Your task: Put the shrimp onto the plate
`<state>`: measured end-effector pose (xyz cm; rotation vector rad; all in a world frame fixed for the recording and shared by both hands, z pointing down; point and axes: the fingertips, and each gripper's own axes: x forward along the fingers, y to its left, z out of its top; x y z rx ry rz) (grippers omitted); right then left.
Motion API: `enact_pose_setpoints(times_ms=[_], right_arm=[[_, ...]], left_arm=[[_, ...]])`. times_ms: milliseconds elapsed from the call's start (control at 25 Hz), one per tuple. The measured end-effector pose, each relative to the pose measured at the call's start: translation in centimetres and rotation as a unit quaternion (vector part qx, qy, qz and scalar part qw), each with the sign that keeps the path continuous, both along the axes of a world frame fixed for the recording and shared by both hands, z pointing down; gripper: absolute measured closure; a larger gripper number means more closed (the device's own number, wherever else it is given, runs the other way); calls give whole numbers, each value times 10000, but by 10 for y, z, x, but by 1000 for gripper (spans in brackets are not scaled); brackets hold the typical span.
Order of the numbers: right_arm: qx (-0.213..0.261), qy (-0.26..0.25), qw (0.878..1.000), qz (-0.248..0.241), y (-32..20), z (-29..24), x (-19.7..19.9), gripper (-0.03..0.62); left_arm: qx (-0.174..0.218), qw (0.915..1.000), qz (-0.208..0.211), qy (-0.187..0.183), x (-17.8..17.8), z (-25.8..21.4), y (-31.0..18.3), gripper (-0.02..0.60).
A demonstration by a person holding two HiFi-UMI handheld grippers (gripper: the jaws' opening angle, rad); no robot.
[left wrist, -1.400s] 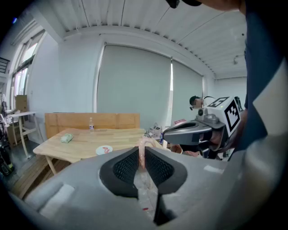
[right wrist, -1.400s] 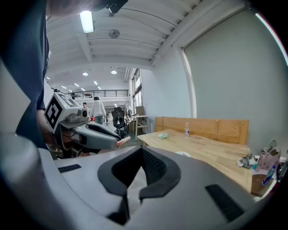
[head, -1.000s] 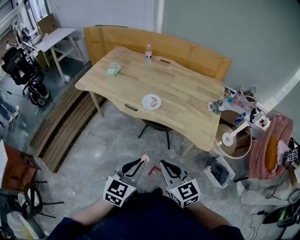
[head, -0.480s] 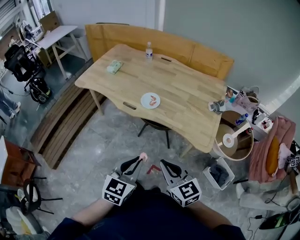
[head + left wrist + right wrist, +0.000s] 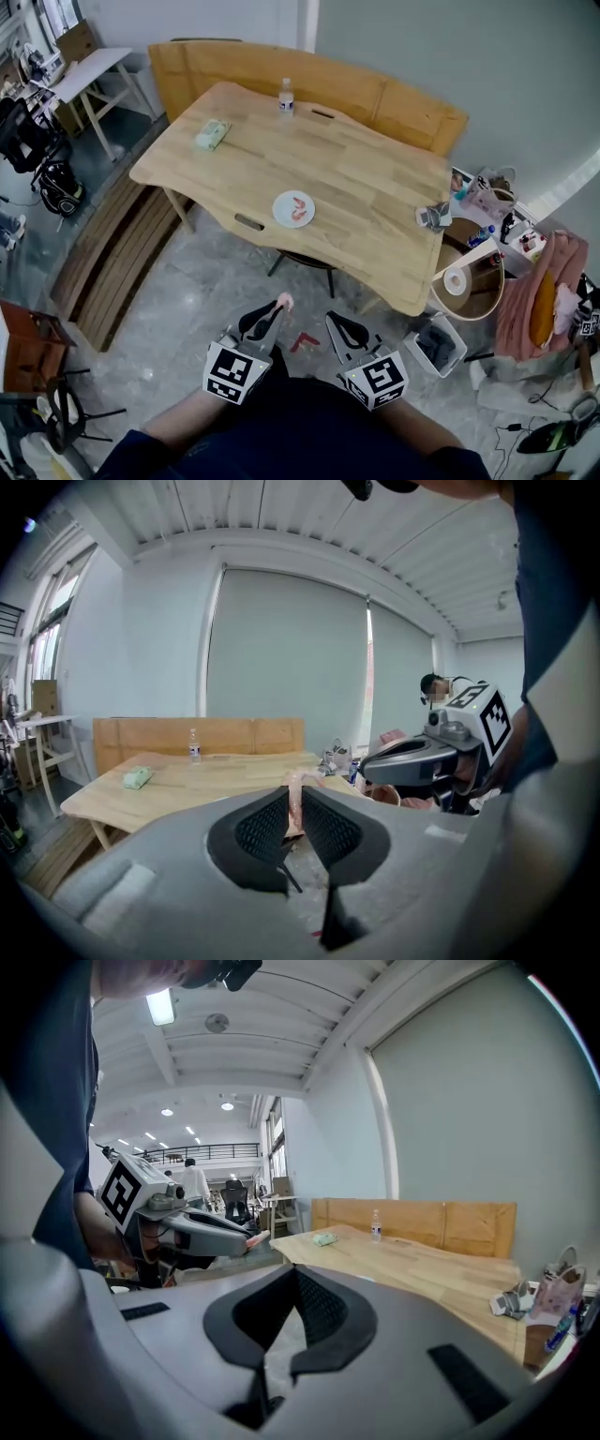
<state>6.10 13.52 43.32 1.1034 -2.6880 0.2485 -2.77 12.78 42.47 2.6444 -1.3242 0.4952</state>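
A white plate (image 5: 293,209) lies near the front edge of the wooden table (image 5: 375,197), with pink shrimp pieces on it. My left gripper (image 5: 277,309) hangs over the floor, well short of the table, shut on a pink shrimp (image 5: 285,301). In the left gripper view that shrimp (image 5: 295,803) stands pinched between the two black pads, and the gripper (image 5: 294,801) points toward the table (image 5: 187,772). My right gripper (image 5: 331,322) hovers beside it, shut with nothing in it. The right gripper view shows its jaws (image 5: 292,1275) closed, and the left gripper (image 5: 202,1232) with the shrimp (image 5: 258,1237) at its tip.
A water bottle (image 5: 285,97) and a green packet (image 5: 212,135) sit at the table's far side. A stool (image 5: 305,262) stands under the front edge. A small red object (image 5: 302,341) lies on the stone floor. Bins, bags and clutter (image 5: 469,272) crowd the right.
The head view has shifted a little, so the table now sits slightly left and lower. Both grippers keep their places, the left still holding the shrimp.
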Motion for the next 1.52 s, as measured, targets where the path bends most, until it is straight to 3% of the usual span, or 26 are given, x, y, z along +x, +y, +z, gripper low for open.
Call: enact_pose_setpoints(times_ms=[360, 840, 1120, 1520], right_arm=[[-157, 64, 9990, 412, -91, 4, -27, 585], [-111, 93, 9951, 977, -183, -10, -64, 585], [-188, 81, 9955, 929, -206, -6, -63, 585], [-215, 50, 9984, 516, -245, -2, -37, 585]], left_arm=[[10, 9997, 243, -19, -38, 0, -104, 535], [-19, 9970, 774, -6, -78, -2, -203, 535], [-110, 9966, 812, -78, -72, 9, -234, 535], [-384, 9980, 384, -320, -53, 51, -276, 535]])
